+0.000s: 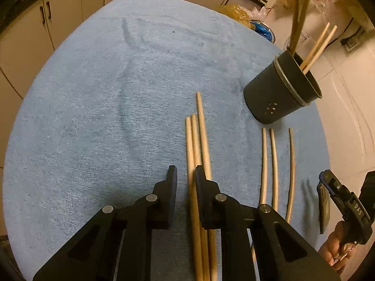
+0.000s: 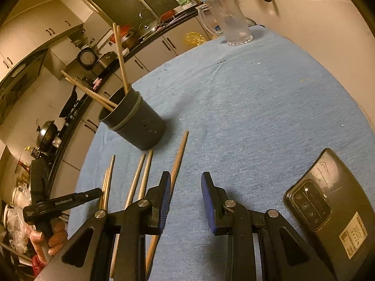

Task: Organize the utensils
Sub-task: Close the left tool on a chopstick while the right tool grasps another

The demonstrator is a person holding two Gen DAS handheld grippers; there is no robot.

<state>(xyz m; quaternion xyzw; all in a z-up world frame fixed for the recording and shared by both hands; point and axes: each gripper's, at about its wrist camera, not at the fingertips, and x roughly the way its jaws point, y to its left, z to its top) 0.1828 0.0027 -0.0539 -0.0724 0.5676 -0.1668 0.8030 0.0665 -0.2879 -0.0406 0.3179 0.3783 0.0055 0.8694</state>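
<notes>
A dark utensil holder [image 1: 279,91] stands on the blue cloth with several wooden chopsticks in it; it also shows in the right wrist view [image 2: 133,119]. Loose chopsticks lie on the cloth in a left group [image 1: 193,145] and a right group [image 1: 274,164]. My left gripper [image 1: 185,172] is open just above the left group, one chopstick between its jaws. My right gripper [image 2: 185,178] is open and empty over bare cloth, right of the loose chopsticks [image 2: 143,175], with one long chopstick [image 2: 179,157] beside its left finger.
A black phone [image 2: 328,208] lies on the cloth right of my right gripper. A clear plastic jug [image 2: 230,21] stands at the table's far edge. Kitchen counters and cabinets ring the round table [image 1: 93,93]. The right gripper shows in the left wrist view [image 1: 342,201].
</notes>
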